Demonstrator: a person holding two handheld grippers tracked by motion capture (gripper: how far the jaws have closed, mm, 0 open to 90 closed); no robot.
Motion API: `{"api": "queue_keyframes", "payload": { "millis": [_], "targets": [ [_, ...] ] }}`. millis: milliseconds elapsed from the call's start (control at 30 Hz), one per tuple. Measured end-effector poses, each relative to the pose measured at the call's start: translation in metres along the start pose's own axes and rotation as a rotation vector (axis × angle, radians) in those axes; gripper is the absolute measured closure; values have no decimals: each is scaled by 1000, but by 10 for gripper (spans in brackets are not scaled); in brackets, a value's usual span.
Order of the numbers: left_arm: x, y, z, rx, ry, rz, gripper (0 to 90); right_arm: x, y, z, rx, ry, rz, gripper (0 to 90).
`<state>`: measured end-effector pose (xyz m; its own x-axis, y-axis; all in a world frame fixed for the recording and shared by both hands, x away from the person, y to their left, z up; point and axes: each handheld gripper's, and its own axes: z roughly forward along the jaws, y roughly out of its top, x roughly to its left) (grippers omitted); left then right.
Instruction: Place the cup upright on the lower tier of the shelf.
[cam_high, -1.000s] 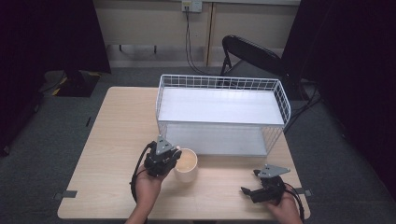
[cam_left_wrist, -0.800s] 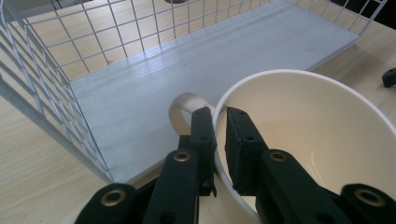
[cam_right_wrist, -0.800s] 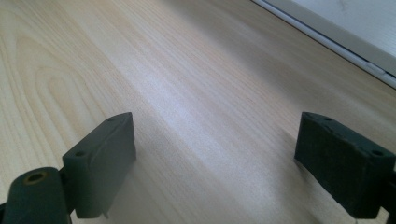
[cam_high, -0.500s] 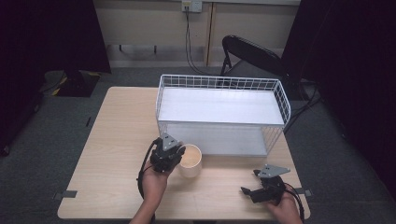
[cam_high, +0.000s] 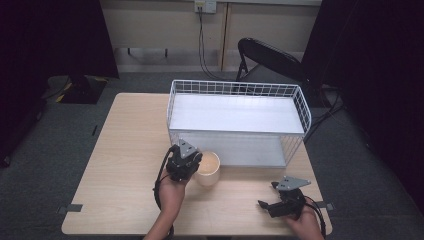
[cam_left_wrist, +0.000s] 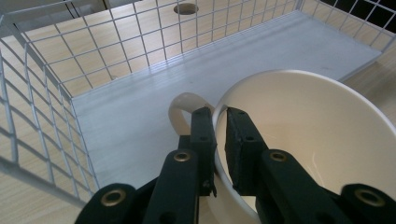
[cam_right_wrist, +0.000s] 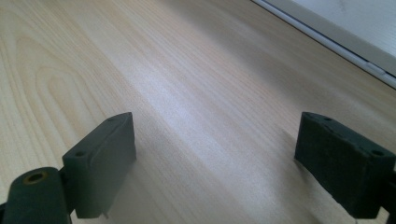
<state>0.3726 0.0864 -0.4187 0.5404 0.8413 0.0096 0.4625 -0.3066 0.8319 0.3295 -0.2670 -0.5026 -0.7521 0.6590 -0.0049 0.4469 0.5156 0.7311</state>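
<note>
Cream ceramic sits pinched in my left gripper (cam_left_wrist: 220, 135): its jaws are closed on the rim of the cup (cam_high: 208, 168), one jaw outside the wall beside the handle, the other inside the bowl. In the high view the cup is just in front of the white wire basket (cam_high: 238, 89), close to the basket's front-left corner and a little in from the table's (cam_high: 122, 150) near edge; whether it rests on the wood or is lifted clear of it I cannot tell. My left gripper view looks past the cup through the mesh at the basket's pale floor. My right gripper (cam_right_wrist: 215, 163) lies near the table's front-right corner, jaws spread wide with nothing between them, bare light wood beneath.
</note>
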Motion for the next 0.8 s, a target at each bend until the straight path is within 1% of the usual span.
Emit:
{"api": "queue_keyframes", "payload": {
  "millis": [100,133,167,200,333,533,600,700,733,767,800],
  "targets": [
    [-1,1,2,-6,3,-10,822,0,0,0,0,0,0,117],
    [-1,2,4,1,10,-2,822,0,0,0,0,0,0,117],
    [-2,2,5,-4,11,-8,822,0,0,0,0,0,0,117],
    [-2,3,6,6,16,8,822,0,0,0,0,0,0,117],
    [-5,4,12,6,23,2,822,0,0,0,0,0,0,117],
    [-8,8,17,8,36,5,822,0,0,0,0,0,0,117],
    [-9,8,19,2,35,-7,822,0,0,0,0,0,0,117],
    [-9,8,21,6,39,-10,822,0,0,0,0,0,0,117],
    [-9,8,23,-2,39,-22,822,0,0,0,0,0,0,117],
    [-8,8,23,6,40,-16,822,0,0,0,0,0,0,117],
    [-9,8,24,1,39,-20,822,0,0,0,0,0,0,117]
  ]
}}
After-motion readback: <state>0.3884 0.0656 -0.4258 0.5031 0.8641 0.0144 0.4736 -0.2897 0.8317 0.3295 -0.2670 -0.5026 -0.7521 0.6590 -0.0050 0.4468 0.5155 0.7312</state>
